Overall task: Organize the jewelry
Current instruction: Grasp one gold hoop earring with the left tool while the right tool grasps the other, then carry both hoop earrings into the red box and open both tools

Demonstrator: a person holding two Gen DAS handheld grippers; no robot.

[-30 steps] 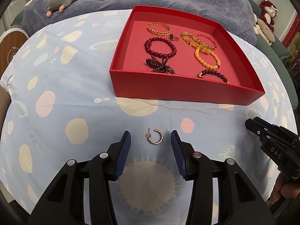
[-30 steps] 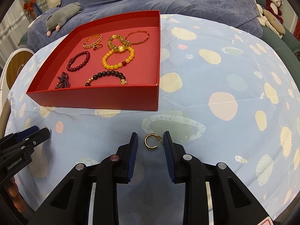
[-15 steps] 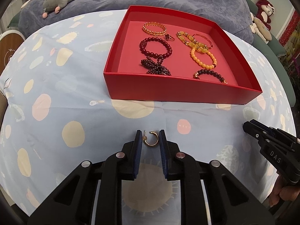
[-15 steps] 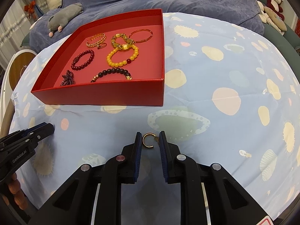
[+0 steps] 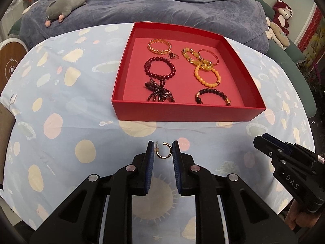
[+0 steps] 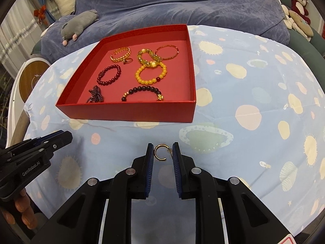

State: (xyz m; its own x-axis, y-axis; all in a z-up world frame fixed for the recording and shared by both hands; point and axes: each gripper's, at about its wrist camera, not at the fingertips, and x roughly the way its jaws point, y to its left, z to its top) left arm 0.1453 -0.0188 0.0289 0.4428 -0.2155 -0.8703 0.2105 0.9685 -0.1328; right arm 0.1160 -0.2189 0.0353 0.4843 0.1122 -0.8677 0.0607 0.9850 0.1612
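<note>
While the red box sits toward the far side of the worktop, its near wall facing me, I have open patterned cloth on both flanks and in front. My left tool is angled steeply down, its blue pads closed onto a gold hoop earring; my right tool matches that tilt, clamped on a second gold hoop earring. Both sit well short of the box, which holds bracelets. Each tool appears in the other's view: "GenRobot.AI" reads on the left one, "DAS" on the right.
</note>
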